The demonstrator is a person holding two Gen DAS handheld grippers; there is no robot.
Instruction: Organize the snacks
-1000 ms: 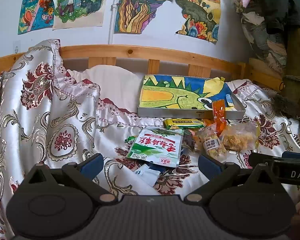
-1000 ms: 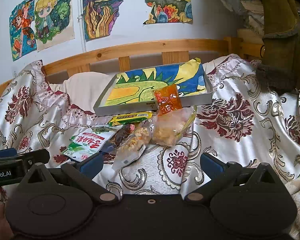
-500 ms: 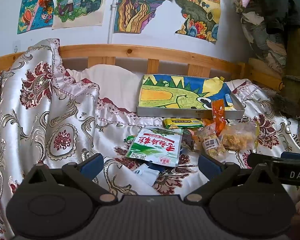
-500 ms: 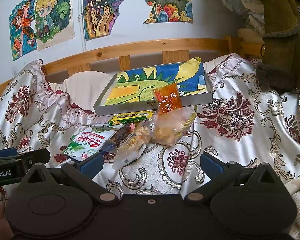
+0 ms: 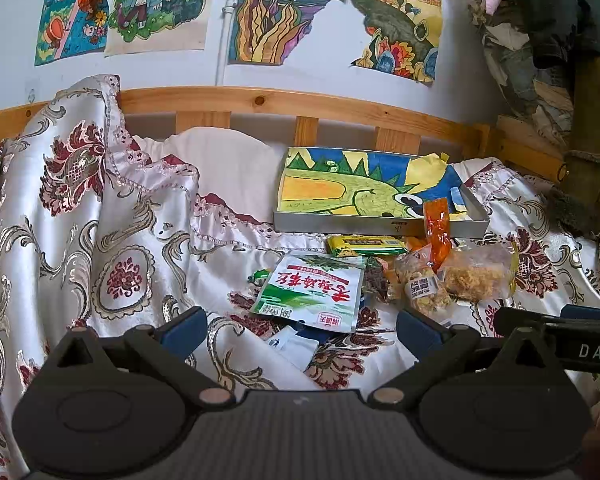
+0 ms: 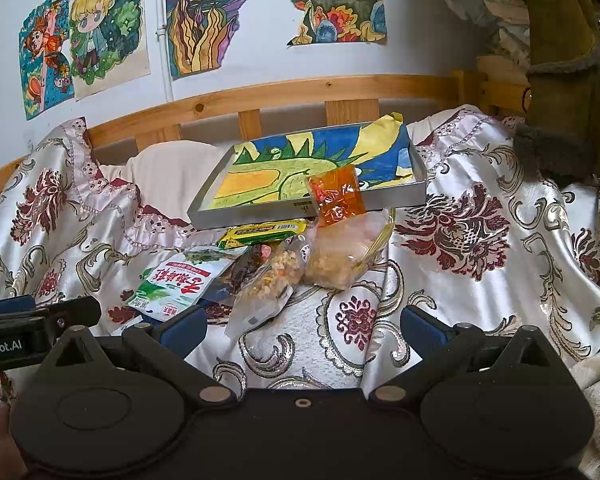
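Both claws, left gripper (image 5: 300,330) and right gripper (image 6: 302,322), wide apart, holding nothing. Snacks (image 6: 260,272) piled just before tray (image 6: 418,194). None sorted yet.

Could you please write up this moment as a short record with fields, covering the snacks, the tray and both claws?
surface: patterned bedspread
tray: shallow box lined with a dinosaur drawing, behind the snack pile
snacks: green-and-white pouch, yellow-green bar, orange packet leaning on the tray's front wall, two clear bags
left claw: open, empty, short of the pouch
right claw: open, empty, short of the clear bags
progress: no snack lies fully in the tray
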